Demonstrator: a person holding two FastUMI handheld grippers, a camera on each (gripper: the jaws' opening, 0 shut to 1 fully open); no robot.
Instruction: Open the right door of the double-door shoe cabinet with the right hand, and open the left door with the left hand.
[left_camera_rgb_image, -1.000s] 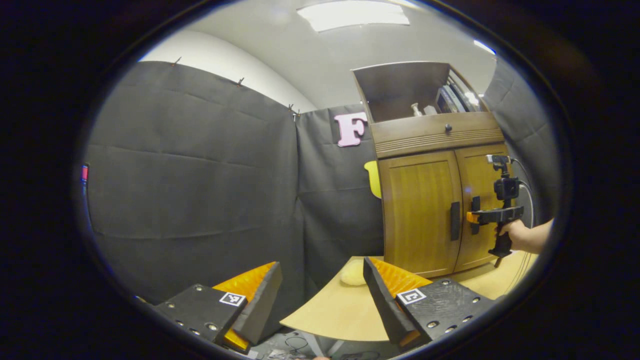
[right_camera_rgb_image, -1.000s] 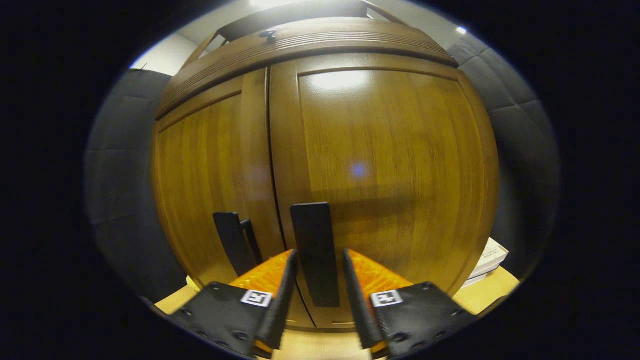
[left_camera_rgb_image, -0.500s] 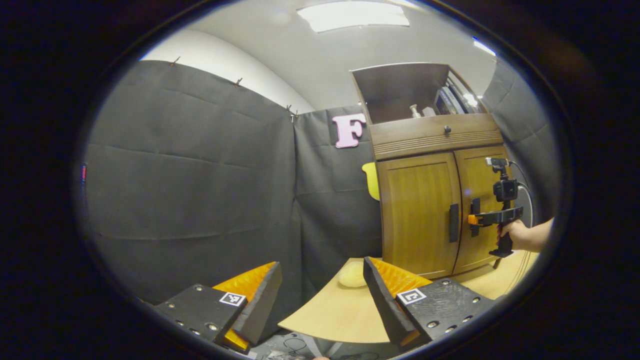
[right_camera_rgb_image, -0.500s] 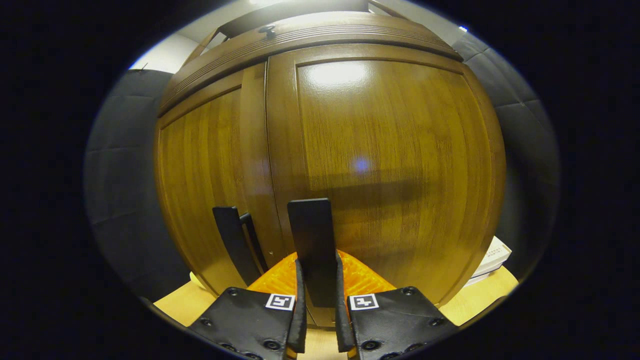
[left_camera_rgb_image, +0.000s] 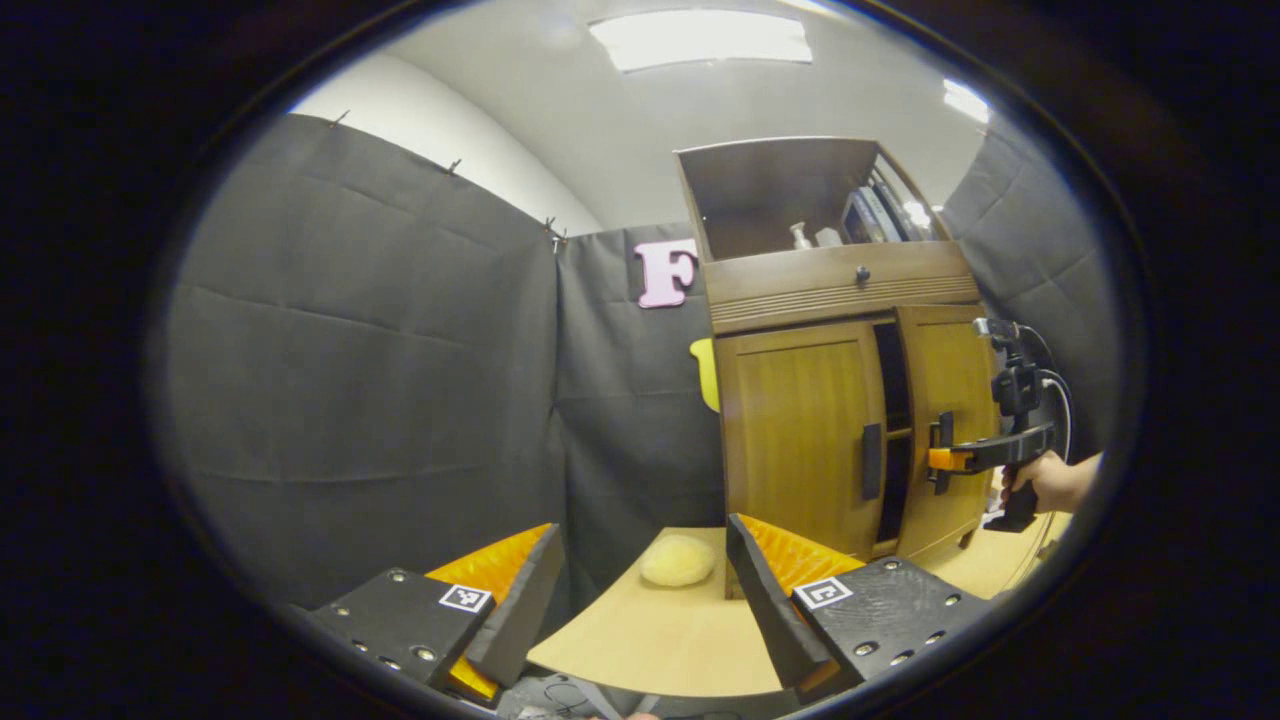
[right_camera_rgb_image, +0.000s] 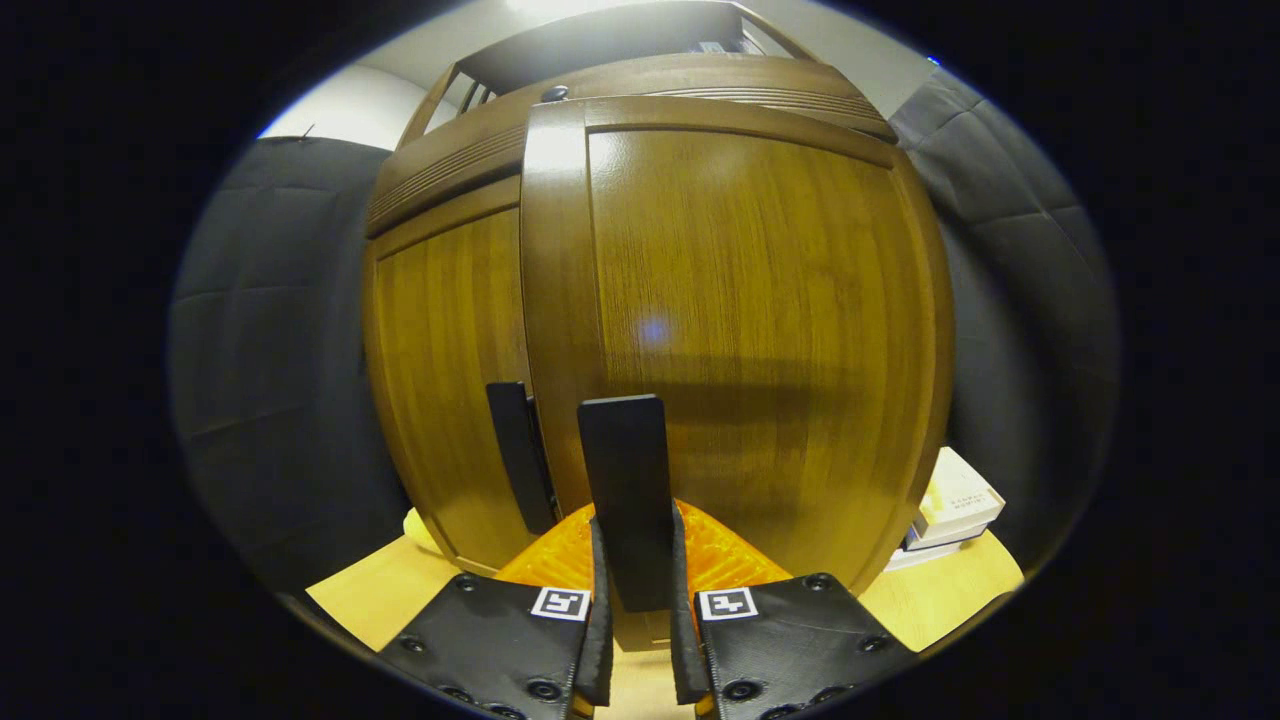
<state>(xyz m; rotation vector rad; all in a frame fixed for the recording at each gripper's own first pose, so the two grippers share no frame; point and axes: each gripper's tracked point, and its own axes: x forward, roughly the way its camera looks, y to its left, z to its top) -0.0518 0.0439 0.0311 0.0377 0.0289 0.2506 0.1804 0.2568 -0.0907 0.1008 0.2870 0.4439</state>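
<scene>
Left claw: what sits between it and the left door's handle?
In the left gripper view, bare tabletop and a pale yellow lump lie between the open left claw and the left door's handle.

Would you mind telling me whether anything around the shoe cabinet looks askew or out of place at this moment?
Only the right wooden door stands ajar, a dark gap beside the shut left wooden door; that is intended, since the right gripper is clamped on its black bar handle. Nothing looks spilled or damaged.

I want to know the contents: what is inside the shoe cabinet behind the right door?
Through the gap beside the right door, the left gripper view shows dark space and one shelf edge. The doors cover everything else, so no shoes can be confirmed.
</scene>
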